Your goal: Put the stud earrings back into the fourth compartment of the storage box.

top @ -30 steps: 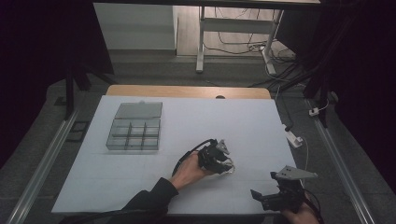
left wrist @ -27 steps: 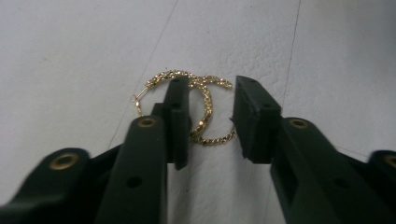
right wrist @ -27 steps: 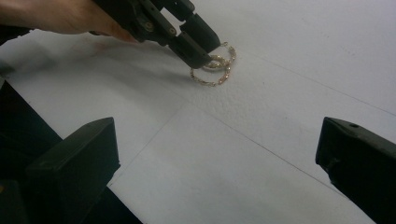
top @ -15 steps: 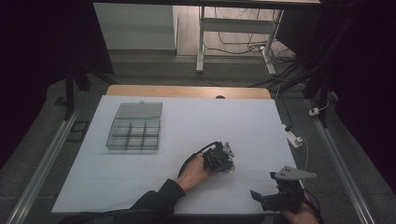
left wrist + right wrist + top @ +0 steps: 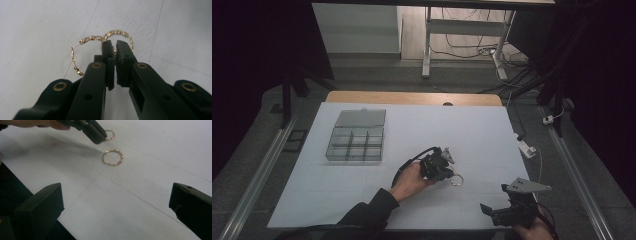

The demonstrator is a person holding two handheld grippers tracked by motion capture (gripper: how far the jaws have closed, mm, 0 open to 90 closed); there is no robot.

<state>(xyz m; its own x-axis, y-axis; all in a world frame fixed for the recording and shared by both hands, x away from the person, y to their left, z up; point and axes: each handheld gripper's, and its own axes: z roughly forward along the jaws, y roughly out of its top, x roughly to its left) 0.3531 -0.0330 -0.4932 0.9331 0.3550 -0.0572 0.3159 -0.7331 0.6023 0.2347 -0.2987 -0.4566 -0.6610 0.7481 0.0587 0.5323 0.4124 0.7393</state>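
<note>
Gold hoop earrings, two of them, are the work in hand, and the compartment box [image 5: 356, 143] at the far left of the white table [image 5: 482, 130] serves as the landmark. Both hoops lie well to the right of that box and nearer the person. In the left gripper view the beaded hoop [image 5: 75, 57] is pinched at its rim by the left gripper [image 5: 115, 45], whose jaws are clenched on the wire with only a sliver of gap; the twisted hoop [image 5: 127, 36] lies just beyond the jaw tips, seeming to overlap the first. The right gripper view shows the twisted hoop [image 5: 112, 157] flat on the table, and the left gripper [image 5: 98, 135] at the other hoop just beyond it. The right gripper [image 5: 501, 214], farther still from the box at the near edge, has its jaws spread wide and holds nothing. The left hand [image 5: 409, 179] is plainly nearer both hoops, and the box lies away to its left, so carrying the pinched hoop there would be a leftward, slightly forward sweep.
</note>
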